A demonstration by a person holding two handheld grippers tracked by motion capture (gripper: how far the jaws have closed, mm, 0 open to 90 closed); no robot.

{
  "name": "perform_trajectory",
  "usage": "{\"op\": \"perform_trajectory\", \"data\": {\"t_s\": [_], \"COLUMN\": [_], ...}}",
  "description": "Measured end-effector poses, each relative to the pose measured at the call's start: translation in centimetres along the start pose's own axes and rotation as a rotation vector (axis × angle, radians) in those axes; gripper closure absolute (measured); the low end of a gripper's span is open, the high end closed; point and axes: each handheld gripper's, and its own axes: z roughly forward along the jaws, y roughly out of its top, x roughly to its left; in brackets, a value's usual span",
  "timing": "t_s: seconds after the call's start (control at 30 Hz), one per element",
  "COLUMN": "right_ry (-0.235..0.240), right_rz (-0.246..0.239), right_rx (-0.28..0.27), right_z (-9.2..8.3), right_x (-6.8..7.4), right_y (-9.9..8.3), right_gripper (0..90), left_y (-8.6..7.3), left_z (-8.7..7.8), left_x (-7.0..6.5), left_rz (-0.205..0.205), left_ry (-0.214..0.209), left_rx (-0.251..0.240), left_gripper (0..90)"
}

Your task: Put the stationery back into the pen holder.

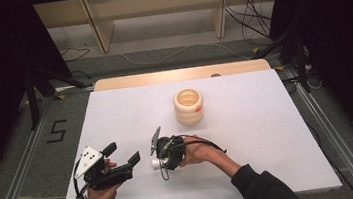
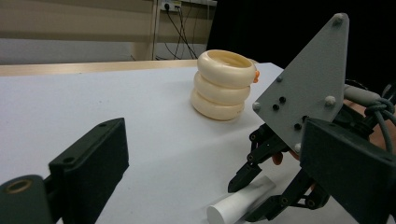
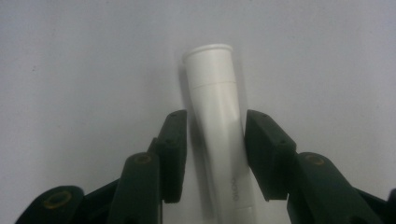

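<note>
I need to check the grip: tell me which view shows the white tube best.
The right gripper view: the white tube lies lengthwise between the right gripper jaws. The high view shows just its end; the left gripper view shows one end.

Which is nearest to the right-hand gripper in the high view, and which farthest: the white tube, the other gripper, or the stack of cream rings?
1. White tube, lying between the right gripper jaws.
2. Left gripper, to its left on the table.
3. Stack of cream rings, farther back, mid-table.

A white plastic tube (image 3: 217,135) with a capped, flanged end lies flat on the near-middle of the white table, its cap pointing left.
</note>
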Motion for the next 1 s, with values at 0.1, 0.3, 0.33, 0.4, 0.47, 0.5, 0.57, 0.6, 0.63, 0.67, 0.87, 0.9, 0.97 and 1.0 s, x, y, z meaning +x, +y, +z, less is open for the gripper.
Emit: {"op": "perform_trajectory", "data": {"t_s": [0.1,0.3,0.33,0.4,0.47,0.5,0.57,0.6,0.63,0.67,0.87,0.9,0.97,1.0], "right_ry": [-0.003,-0.008,-0.006,-0.003,0.005,0.006,0.011,0.015,0.017,0.016,0.011,0.012,0.011,0.011], "right_rz": [-0.015,-0.023,-0.026,-0.039,-0.045,-0.046,-0.052,-0.051,-0.051,-0.061,-0.071,-0.069,-0.06,-0.063], "right_rx": [0.015,0.021,0.021,0.026,0.024,0.026,0.025,0.022,0.023,0.022,0.017,0.016,0.01,0.005], "right_z": [0.07,0.34,0.33,0.29,0.28,0.26,0.26,0.28,0.26,0.26,0.2,0.15,0.02,-0.06], "right_x": [-0.05,-0.1,-0.12,-0.1,-0.09,-0.09,-0.15,-0.18,-0.18,-0.21,-0.07,-0.08,-0.07,-0.11], "right_y": [0.12,0.16,0.15,0.15,0.12,0.11,0.07,0.04,0.03,0.02,-0.03,-0.04,-0.07,-0.08], "right_gripper": [61.1,64.7,65.3,67.1,68.4,68.7,68.9,69.0,69.1,69.1,69.2,69.3,69.3,69.3], "left_y": [0.01,0.02,0.02,0.02,0.0,0.0,0.01,0.01,0.01,0.01,0.02,0.02,0.02,0.02], "left_z": [0.0,-0.04,-0.05,-0.04,-0.02,0.0,-0.01,-0.02,-0.04,-0.04,-0.06,-0.06,-0.06,-0.07], "left_x": [0.0,0.03,0.04,0.03,-0.01,-0.02,-0.03,-0.02,0.0,0.03,0.01,0.01,0.03,0.03], "left_rz": [0.001,0.0,0.0,0.0,0.001,0.002,0.001,0.001,0.001,0.001,0.001,0.001,0.0,0.0], "left_ry": [0.0,0.003,0.003,0.004,0.004,0.004,0.005,0.005,0.005,0.005,0.007,0.008,0.008,0.009], "left_rx": [0.0,-0.003,-0.003,-0.004,-0.003,-0.003,-0.004,-0.005,-0.004,-0.005,-0.006,-0.007,-0.007,-0.007], "left_gripper": [7.3,7.3,7.3,7.3,7.3,7.3,7.3,7.3,7.3,7.3,7.3,7.3,7.3,7.3]}}
